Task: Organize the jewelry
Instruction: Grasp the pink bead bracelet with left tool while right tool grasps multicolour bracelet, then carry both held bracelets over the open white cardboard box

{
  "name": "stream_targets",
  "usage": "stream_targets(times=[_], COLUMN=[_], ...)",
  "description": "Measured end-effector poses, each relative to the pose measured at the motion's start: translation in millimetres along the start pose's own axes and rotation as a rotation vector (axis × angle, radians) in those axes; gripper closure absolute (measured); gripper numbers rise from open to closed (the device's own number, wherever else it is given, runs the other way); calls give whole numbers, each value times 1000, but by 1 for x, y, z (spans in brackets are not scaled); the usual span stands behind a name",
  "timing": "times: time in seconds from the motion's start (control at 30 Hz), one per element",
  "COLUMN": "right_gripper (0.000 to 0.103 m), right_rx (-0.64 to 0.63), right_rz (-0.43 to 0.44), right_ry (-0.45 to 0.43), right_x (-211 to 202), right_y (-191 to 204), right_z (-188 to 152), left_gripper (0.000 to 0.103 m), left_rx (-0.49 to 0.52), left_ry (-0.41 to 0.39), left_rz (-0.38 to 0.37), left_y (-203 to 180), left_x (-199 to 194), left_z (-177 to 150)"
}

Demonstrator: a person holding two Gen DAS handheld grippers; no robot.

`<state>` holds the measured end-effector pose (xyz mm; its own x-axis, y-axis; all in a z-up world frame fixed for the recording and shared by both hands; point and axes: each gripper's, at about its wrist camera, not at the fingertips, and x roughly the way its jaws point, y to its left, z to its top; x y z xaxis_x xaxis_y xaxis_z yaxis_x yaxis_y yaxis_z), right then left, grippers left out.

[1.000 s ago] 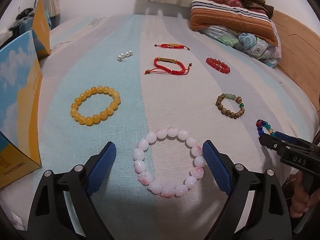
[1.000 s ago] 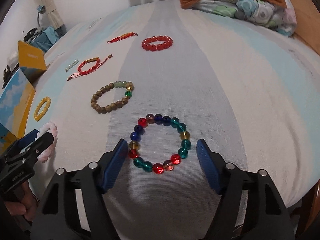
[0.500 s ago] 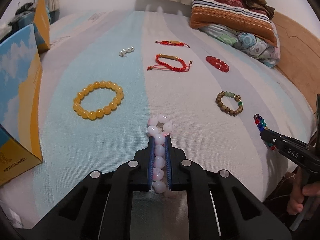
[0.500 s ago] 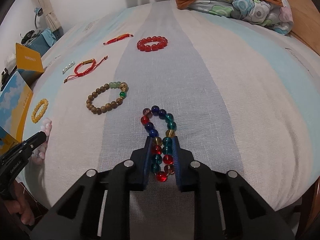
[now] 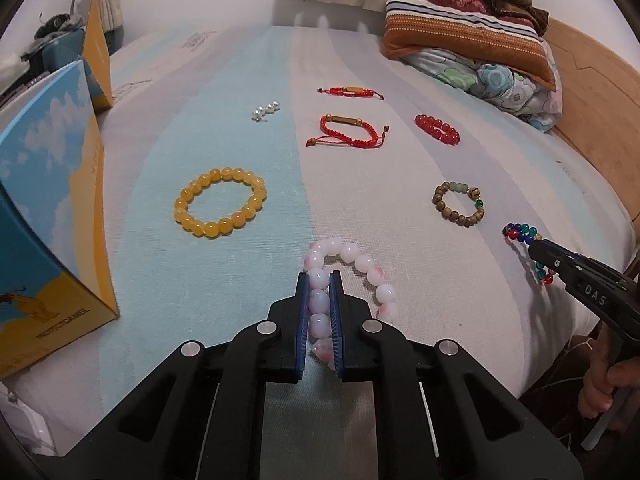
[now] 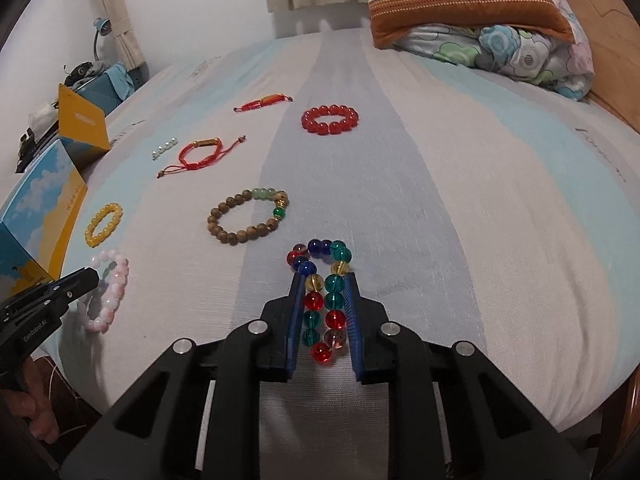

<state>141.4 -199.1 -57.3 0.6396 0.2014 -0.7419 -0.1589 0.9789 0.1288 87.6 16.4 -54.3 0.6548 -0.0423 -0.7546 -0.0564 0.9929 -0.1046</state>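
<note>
My left gripper [image 5: 319, 280] is shut on one side of the pink-and-white bead bracelet [image 5: 362, 262]; its free side loops out to the right on the bedsheet. My right gripper [image 6: 323, 278] is shut on the multicoloured glass-bead bracelet [image 6: 326, 254], both strands squeezed between the blue pads. In the right wrist view the left gripper [image 6: 90, 278] shows at the left edge with the pink bracelet [image 6: 114, 284]. In the left wrist view the right gripper [image 5: 534, 246] shows at the right with the multicoloured bracelet [image 5: 518, 232].
On the striped sheet lie a yellow bead bracelet [image 5: 220, 202], a brown wooden bead bracelet [image 5: 458, 204], a red bead bracelet [image 5: 437, 129], two red cord bracelets [image 5: 348, 132] [image 5: 350, 91] and a short pearl string [image 5: 265, 111]. Blue-and-yellow boxes [image 5: 44, 208] stand left; pillows [image 5: 468, 36] at the back right.
Both grippers went from open around their bracelets to shut on them. The pink bracelet's free side then swung out to the right of the left gripper.
</note>
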Motion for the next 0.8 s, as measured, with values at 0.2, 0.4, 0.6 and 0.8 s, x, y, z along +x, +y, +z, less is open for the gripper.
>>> stream_targets(times=[0.2, 0.4, 0.6, 0.8], right_gripper=[84, 84, 84, 84], right_rx=[14, 12, -9, -26], right_rz=[11, 19, 5, -18], right_ry=[-17, -34, -46, -41], right_x=[-6, -15, -27, -36], right_y=[-2, -3, 1, 3], right_z=[1, 4, 7, 11], left_gripper=[94, 94, 94, 94], left_rx=[-5, -14, 9, 16], left_ry=[-8, -12, -34, -30], left_rz=[-6, -8, 0, 8], left_y=[-2, -4, -11, -14], left_x=[-9, -24, -41, -49], left_z=[1, 6, 14, 18])
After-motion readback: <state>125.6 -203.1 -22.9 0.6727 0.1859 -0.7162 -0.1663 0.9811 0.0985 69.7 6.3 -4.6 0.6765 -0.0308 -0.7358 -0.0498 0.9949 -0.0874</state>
